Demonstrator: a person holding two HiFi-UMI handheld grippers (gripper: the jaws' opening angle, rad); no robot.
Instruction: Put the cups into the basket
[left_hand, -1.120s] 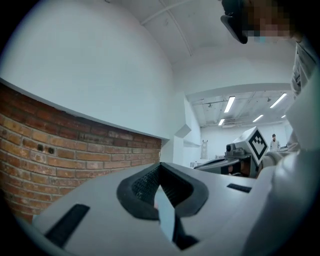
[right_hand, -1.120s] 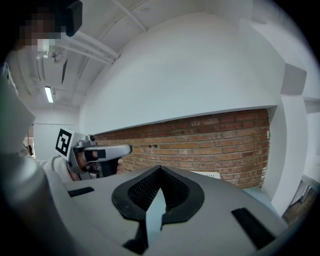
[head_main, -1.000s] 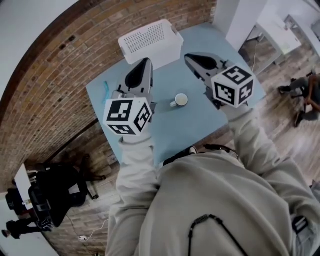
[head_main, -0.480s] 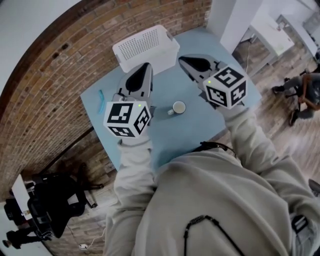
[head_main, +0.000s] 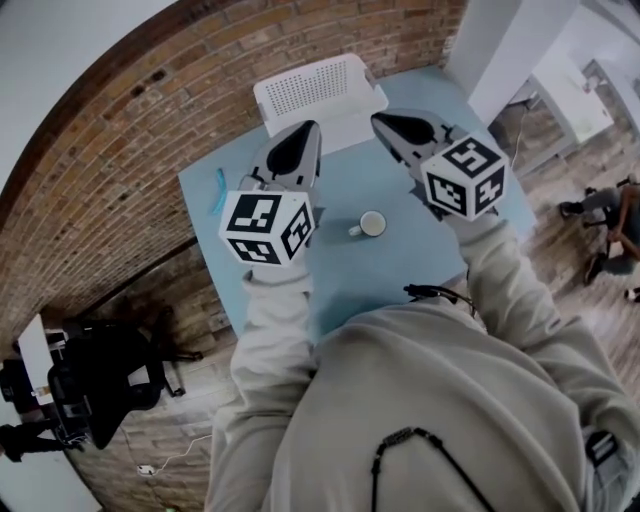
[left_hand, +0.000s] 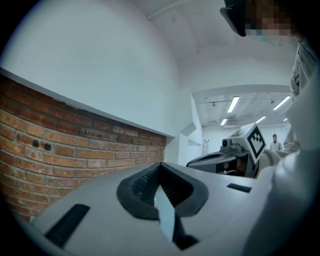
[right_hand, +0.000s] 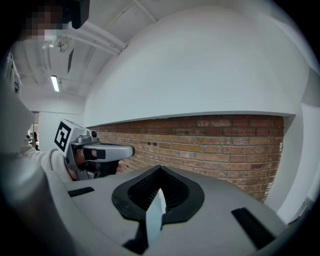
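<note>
Left tongs (head_main: 311, 127) and right tongs (head_main: 378, 118) are closed empty, so we could topple the small white ceramic cup (head_main: 372, 223) unless they open.

The tabletop (head_main: 350, 265) has a light blue surface, smooth and matt. At its far edge, the basket (head_main: 320, 90) is of white plastic, with walls full of small holes. The cup (head_main: 371, 224) looks like white glazed ceramic with a slight gloss. The left hand-held gripper (head_main: 308, 128) and the right hand-held gripper (head_main: 380, 120) have grey shells of smooth matt plastic. Their pads (left_hand: 145, 185) are black, ribbed and look like rubber. The sleeve (head_main: 270, 340) is of soft beige cloth. The brick wall (head_main: 120, 150) is rough, and the floor (head_main: 560, 170) is of wood planks.
</note>
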